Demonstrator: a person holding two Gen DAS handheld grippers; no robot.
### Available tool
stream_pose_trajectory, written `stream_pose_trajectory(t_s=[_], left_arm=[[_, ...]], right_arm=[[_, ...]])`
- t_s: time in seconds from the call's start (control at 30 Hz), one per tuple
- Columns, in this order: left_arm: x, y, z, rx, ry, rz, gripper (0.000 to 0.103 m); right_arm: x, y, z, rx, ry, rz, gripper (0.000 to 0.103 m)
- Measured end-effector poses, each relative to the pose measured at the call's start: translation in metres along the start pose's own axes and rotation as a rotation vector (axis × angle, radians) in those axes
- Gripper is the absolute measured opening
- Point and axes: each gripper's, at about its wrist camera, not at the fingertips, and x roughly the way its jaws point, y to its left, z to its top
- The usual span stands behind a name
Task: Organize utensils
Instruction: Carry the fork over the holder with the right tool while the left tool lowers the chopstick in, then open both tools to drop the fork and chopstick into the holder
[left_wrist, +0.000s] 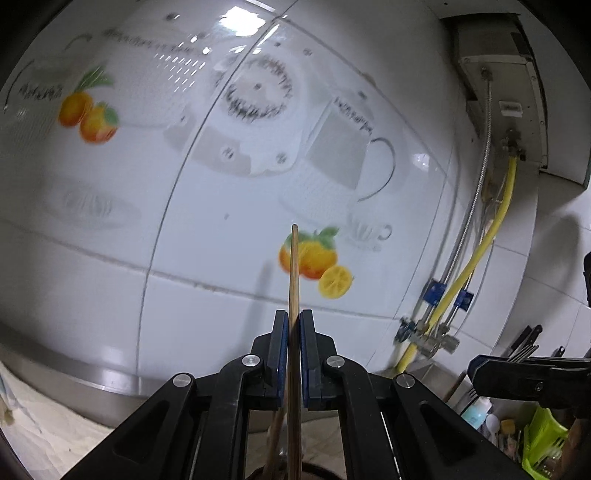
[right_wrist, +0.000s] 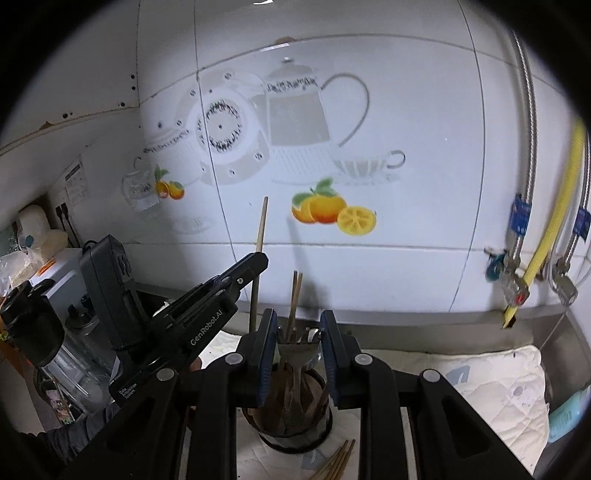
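My left gripper (left_wrist: 293, 317) is shut on a single wooden chopstick (left_wrist: 294, 266) that stands nearly upright in front of the tiled wall. In the right wrist view the same left gripper (right_wrist: 260, 258) holds that chopstick (right_wrist: 261, 225) just left of and above a dark brown utensil holder (right_wrist: 288, 424). The holder contains other chopsticks (right_wrist: 295, 295) and metal utensils. My right gripper (right_wrist: 299, 313) hangs over the holder, shut on a metal fork (right_wrist: 297, 354) by its head, handle hanging down. Several loose chopsticks (right_wrist: 338, 461) lie on the cloth beside the holder.
A white quilted cloth (right_wrist: 480, 376) covers the counter. A yellow hose (right_wrist: 554, 206), steel pipes and valves (right_wrist: 515, 284) run down the wall at right. Jars and appliances (right_wrist: 55, 332) crowd the left. A green basket (left_wrist: 543, 439) and knives (left_wrist: 528, 336) stand at the right.
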Motion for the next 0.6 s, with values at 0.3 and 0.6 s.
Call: stream_pose_trajectory(t_s=[0.3, 0.6], left_arm=[[-0.004, -0.003, -0.023, 0.086, 0.033, 0.046, 0.006], [-0.003, 0.007, -0.035, 0.072, 0.127, 0.096, 0.006]], right_arm=[[0.018, -0.004, -0.026, 0.01, 0.066, -0.012, 0.027], [0.026, -0.014, -0.04, 0.041, 0.118, -0.034, 0.027]])
